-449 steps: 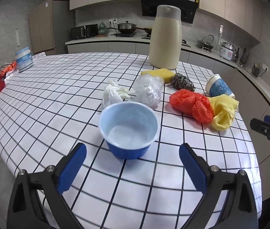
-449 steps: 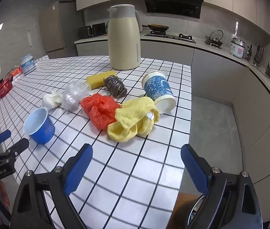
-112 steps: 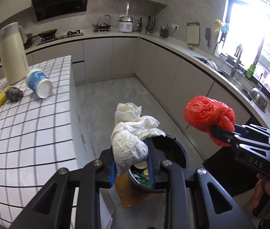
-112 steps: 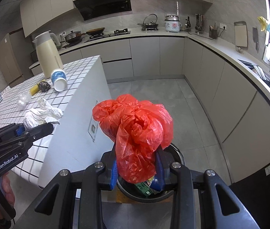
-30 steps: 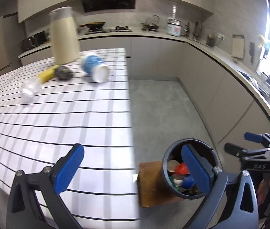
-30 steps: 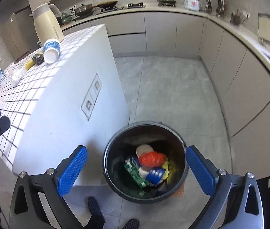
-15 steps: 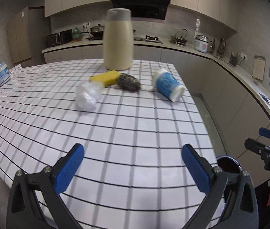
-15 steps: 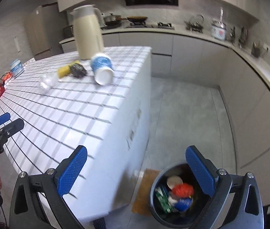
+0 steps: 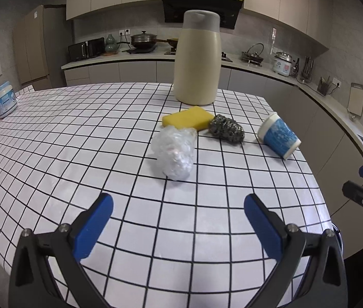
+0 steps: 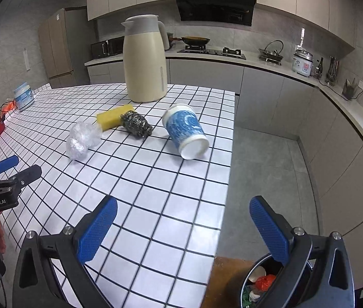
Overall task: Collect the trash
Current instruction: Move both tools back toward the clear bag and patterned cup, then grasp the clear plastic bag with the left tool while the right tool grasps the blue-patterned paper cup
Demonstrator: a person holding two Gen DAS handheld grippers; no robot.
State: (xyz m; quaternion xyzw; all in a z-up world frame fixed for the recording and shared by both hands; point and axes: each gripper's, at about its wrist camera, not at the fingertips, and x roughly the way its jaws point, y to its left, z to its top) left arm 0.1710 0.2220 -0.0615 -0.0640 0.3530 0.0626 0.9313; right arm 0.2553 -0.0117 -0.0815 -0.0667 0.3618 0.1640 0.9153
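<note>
Both tongs are spread wide and hold nothing. The left gripper (image 9: 177, 220) hangs above the near part of the table (image 9: 78, 133), which is covered with a white cloth with black squares. The right gripper (image 10: 182, 220) is over the near right corner of the table, with its right finger over the floor.

In the left wrist view, a crumpled clear plastic bag (image 9: 175, 154) lies at about 12 o'clock from the left gripper, apart from its fingers. At 12 o'clock from the bag lies a yellow sponge (image 9: 188, 120), touching or almost touching it. A steel scourer (image 9: 226, 131) lies just beside the sponge, at its 3 o'clock. A blue and white paper cup (image 9: 279, 137) lies on its side at 3 o'clock from the scourer, near the right edge of the table. A tall cream jug (image 9: 198, 61) stands upright at 12 o'clock from the sponge. A small white jar (image 9: 4, 100) stands far at 9 o'clock.

In the right wrist view, a dark bin (image 10: 258, 286) stands on the floor at 5 o'clock, partly hidden by the right finger. It holds trash, among it something red.
</note>
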